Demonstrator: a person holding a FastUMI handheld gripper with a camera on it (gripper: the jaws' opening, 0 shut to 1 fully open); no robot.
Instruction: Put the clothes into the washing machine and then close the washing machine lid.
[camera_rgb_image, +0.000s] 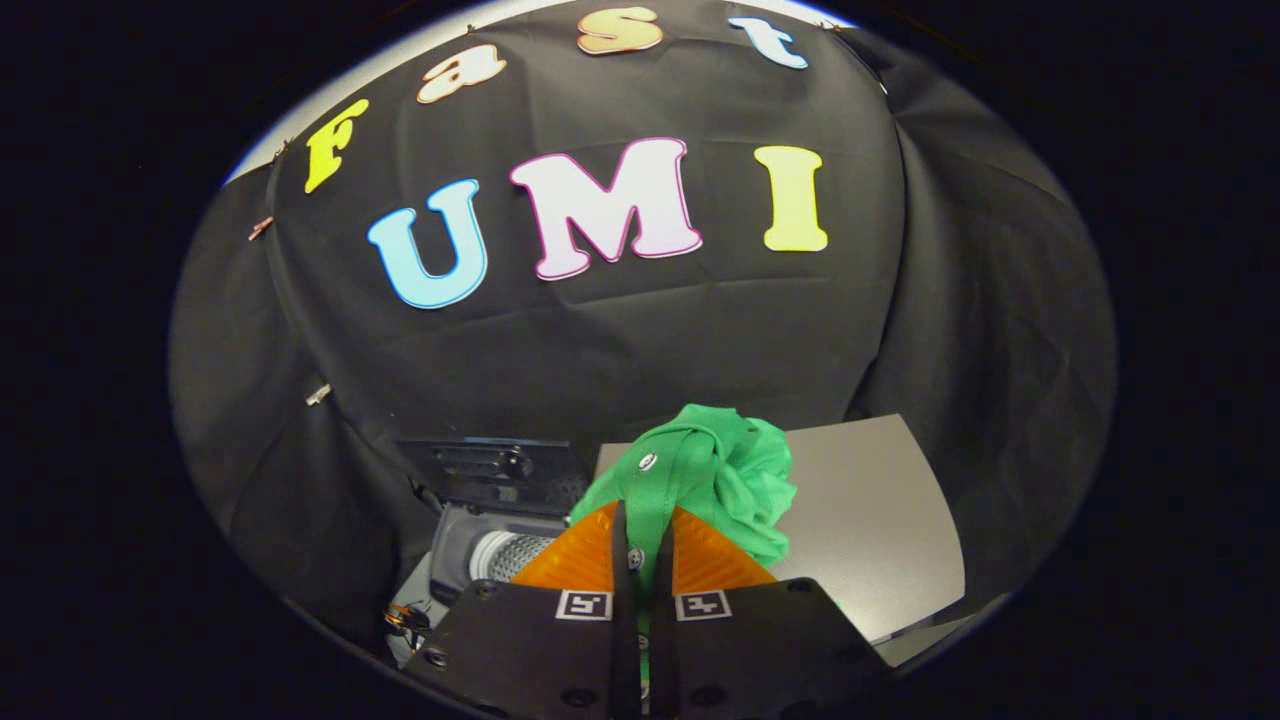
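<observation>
The gripper (642, 548) is clamped on a bunched green cloth garment (715, 480), which blocks the way straight ahead. Beyond the fingers to the left, the small grey washing machine (462, 545) has its dark lid (497, 470) raised, leaving the perforated metal drum (510, 556) open from above. To the right lies the bare grey tabletop (870, 520).

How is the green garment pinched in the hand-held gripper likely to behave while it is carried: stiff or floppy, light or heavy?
Probably floppy: the green garment bunches in soft folds beyond the fingers of the hand-held gripper, which pinch a buttoned strip of it. Likely light, since a small pinch holds it. Loose folds may drag or catch on the rim of the open washing machine just beside it.
</observation>
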